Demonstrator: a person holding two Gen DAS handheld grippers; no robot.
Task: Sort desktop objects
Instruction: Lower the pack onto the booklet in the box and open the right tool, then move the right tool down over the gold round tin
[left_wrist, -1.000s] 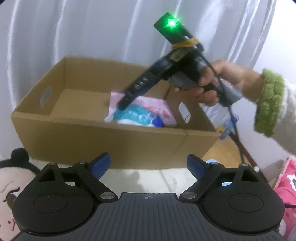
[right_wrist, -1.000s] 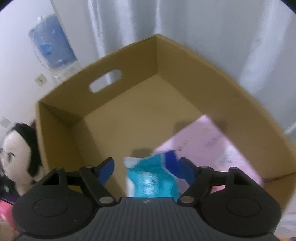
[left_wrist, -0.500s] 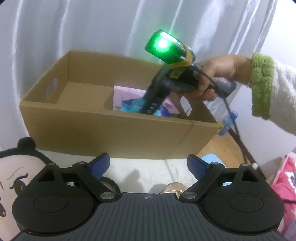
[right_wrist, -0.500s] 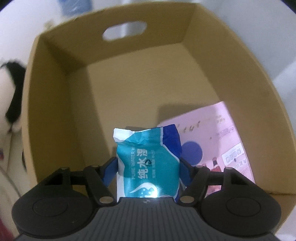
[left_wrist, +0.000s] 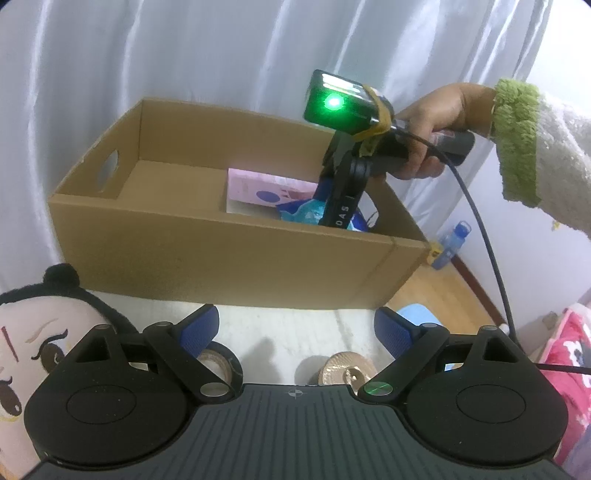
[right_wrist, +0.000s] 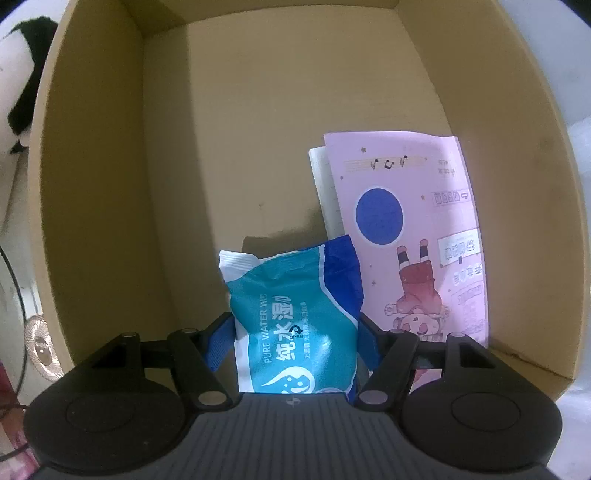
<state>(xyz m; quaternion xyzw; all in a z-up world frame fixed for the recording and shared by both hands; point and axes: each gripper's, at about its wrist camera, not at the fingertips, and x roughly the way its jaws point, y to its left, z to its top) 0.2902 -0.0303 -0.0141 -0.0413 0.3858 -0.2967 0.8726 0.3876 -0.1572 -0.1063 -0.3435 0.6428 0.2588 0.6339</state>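
Note:
A teal and blue wet-wipes pack (right_wrist: 291, 332) hangs low inside the open cardboard box (right_wrist: 92, 184), above its floor. My right gripper (right_wrist: 295, 325) points straight down into the box and is shut on the pack, both blue pads against its sides. Beside the pack a pink booklet (right_wrist: 413, 229) lies flat on the box floor. From the left wrist view the right gripper (left_wrist: 343, 199) reaches over the box (left_wrist: 221, 251) wall, held by a hand in a green-cuffed sleeve, with the pack (left_wrist: 306, 212) partly hidden. My left gripper (left_wrist: 297, 325) is open and holds nothing, in front of the box.
A plush doll head (left_wrist: 44, 332) lies at the left on the white table. A tape roll (left_wrist: 218, 363) and a gold round object (left_wrist: 345, 371) lie under the left gripper. A blue bottle (left_wrist: 450, 243) stands on the floor at right, with pink fabric (left_wrist: 565, 350) nearby.
The right gripper has tipped downward and sunk into the box with the wipes pack, and its pads have closed in on the pack. The left gripper has stayed about where it was.

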